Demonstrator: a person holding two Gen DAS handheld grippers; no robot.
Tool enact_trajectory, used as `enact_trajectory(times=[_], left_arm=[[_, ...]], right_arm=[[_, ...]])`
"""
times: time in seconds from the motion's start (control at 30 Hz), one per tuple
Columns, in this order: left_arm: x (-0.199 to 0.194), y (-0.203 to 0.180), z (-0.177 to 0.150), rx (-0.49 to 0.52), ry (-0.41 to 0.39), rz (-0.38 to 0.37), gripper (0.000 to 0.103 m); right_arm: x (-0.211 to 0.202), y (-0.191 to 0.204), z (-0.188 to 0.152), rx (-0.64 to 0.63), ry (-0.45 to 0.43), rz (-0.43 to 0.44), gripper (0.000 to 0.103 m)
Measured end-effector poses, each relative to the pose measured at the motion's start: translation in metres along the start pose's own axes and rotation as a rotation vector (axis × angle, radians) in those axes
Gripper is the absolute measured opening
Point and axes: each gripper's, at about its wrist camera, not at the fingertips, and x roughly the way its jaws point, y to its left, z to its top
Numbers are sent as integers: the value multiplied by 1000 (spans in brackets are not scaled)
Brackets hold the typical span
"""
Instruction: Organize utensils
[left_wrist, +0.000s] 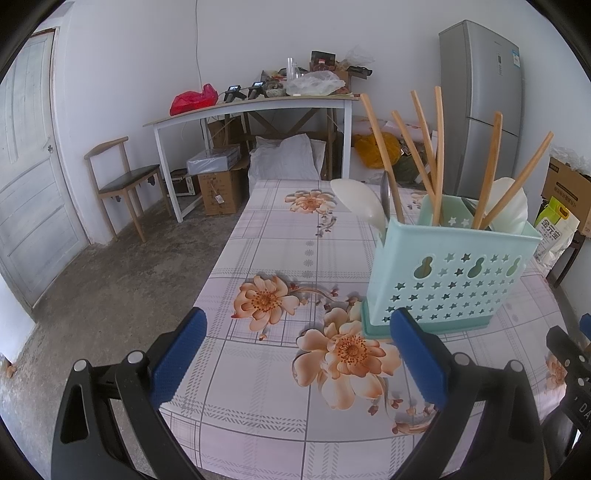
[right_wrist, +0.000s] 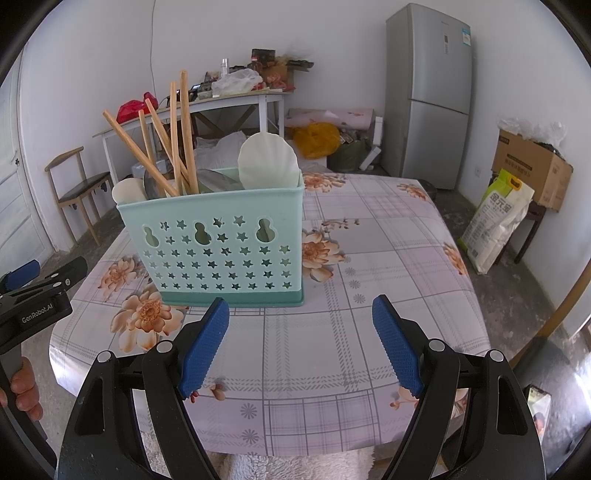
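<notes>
With both my left gripper (left_wrist: 299, 354) and my right gripper (right_wrist: 301, 345) open and empty, the utensil holder (right_wrist: 221, 243) stands upright on the table (right_wrist: 388, 266) ahead-left of my right gripper, chopsticks (right_wrist: 173, 147) rising steeply from its left compartment.

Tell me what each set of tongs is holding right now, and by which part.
Nothing is held. The left tongs and right tongs both stand open over the tablecloth, short of the utensil caddy.
</notes>
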Motion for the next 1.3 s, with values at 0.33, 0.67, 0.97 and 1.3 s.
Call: enact_trajectory(times=[0.33,0.67,0.97,1.3], left_arm=[[0,0,0,0,0,0,97],[0,0,1,0,0,0,97],[0,0,1,-1,1,-1,97],[0,1,1,-1,2,-1,97]], right_arm=[[0,1,1,1,-1,1,76],[0,1,2,0,-2,1,76],[0,2,4,0,-3,3,76],[1,3,4,0,-2,2,76]])
